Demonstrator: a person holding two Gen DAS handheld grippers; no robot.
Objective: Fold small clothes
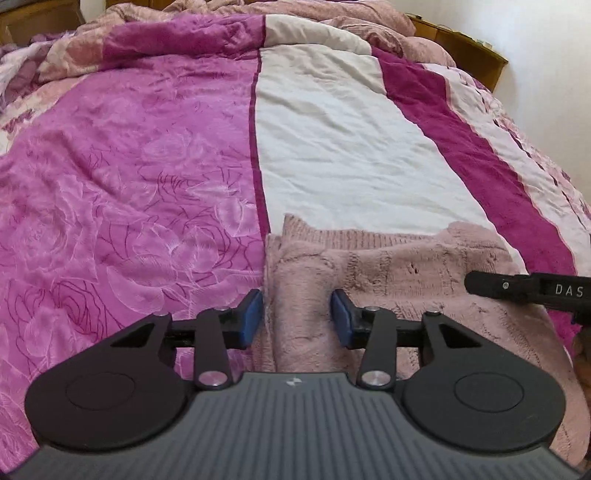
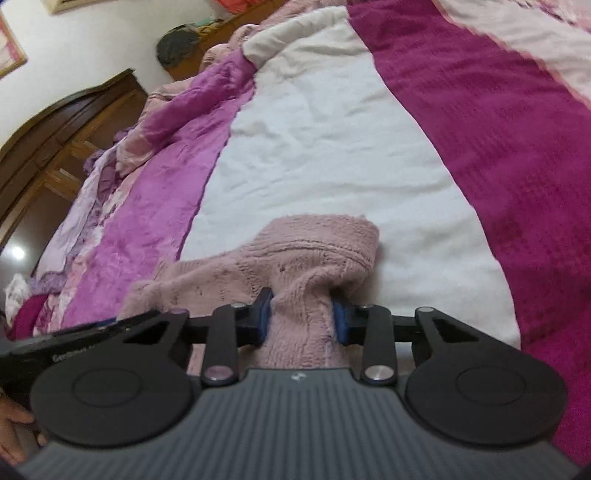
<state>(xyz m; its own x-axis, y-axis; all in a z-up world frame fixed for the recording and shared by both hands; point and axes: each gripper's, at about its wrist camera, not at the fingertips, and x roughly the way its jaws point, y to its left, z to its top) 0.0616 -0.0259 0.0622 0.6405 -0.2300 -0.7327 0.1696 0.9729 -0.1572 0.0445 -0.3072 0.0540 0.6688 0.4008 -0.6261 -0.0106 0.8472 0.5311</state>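
Note:
A fuzzy pink knitted sweater (image 1: 399,266) lies on the bed, across the white stripe of the cover. In the left wrist view my left gripper (image 1: 296,317) is shut on a thick raised fold at the sweater's left edge, and the cloth fills the gap between the blue pads (image 1: 253,317). In the right wrist view my right gripper (image 2: 302,317) is shut on a bunched part of the same sweater (image 2: 295,251), close under its ribbed hem. The two tools stand close together, and a black part of the right tool (image 1: 528,288) shows at the left view's right edge.
The bed cover (image 1: 129,166) has magenta, pink floral and white (image 1: 332,129) stripes, with rumpled bedding piled at the far end (image 1: 221,33). A wooden headboard (image 2: 55,122) and a wall lie beyond. A person's fingers (image 2: 14,424) show at the lower left.

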